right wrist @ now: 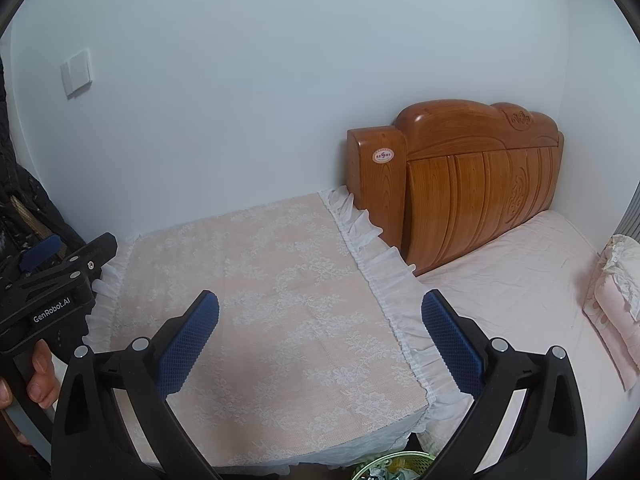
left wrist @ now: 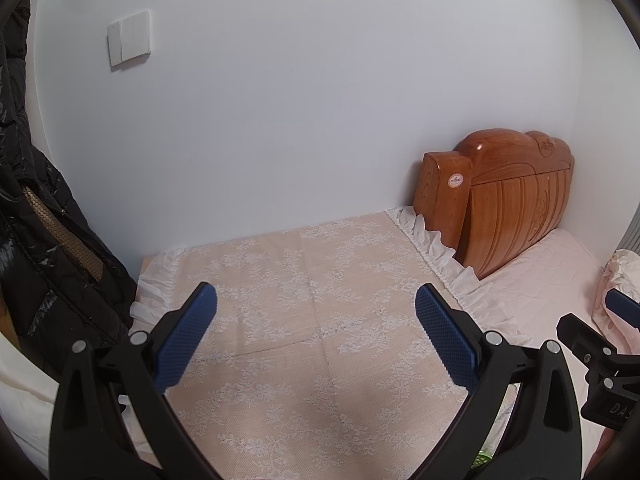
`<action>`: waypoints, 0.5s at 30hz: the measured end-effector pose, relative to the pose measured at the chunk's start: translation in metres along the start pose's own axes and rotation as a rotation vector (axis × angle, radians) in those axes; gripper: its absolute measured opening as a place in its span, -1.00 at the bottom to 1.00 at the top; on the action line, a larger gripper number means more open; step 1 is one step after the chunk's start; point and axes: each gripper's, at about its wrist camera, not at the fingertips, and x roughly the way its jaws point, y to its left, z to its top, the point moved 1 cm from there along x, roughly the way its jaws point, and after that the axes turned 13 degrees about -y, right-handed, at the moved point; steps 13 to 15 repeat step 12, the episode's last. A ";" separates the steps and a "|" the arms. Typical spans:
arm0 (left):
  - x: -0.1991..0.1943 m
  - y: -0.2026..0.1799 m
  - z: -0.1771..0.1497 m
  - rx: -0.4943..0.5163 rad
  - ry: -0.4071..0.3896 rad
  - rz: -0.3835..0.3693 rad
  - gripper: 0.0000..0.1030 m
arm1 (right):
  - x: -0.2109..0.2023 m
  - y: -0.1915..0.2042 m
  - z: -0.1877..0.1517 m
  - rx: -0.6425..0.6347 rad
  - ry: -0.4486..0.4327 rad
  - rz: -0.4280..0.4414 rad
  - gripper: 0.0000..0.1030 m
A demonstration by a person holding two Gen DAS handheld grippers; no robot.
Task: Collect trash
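Note:
My left gripper (left wrist: pixel 316 296) is open over a lace-covered table (left wrist: pixel 304 280), with nothing between its blue pads (left wrist: pixel 188 340). My right gripper (right wrist: pixel 320 300) is also open and empty, over the table's right front part. No loose trash shows on the lace cloth (right wrist: pixel 260 280). Below the table's front edge, a green perforated basket (right wrist: pixel 394 465) with crumpled bits inside peeks in. A sliver of green basket (left wrist: pixel 482 458) shows in the left wrist view too. Each gripper appears in the other's view: the right gripper (left wrist: pixel 608 332), and the left gripper (right wrist: pixel 56 276) held by a hand (right wrist: pixel 40 372).
A carved wooden headboard (right wrist: pixel 472 176) stands right of the table, against the white wall. The bed with a pink sheet (right wrist: pixel 520 280) and a folded pink blanket (right wrist: pixel 612 312) lies to the right. A black puffer jacket (left wrist: pixel 44 240) hangs on the left. A light switch (left wrist: pixel 130 38) is on the wall.

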 end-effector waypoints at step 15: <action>0.004 0.002 0.003 -0.005 0.011 -0.012 0.85 | 0.000 0.000 -0.002 -0.008 0.006 -0.001 0.96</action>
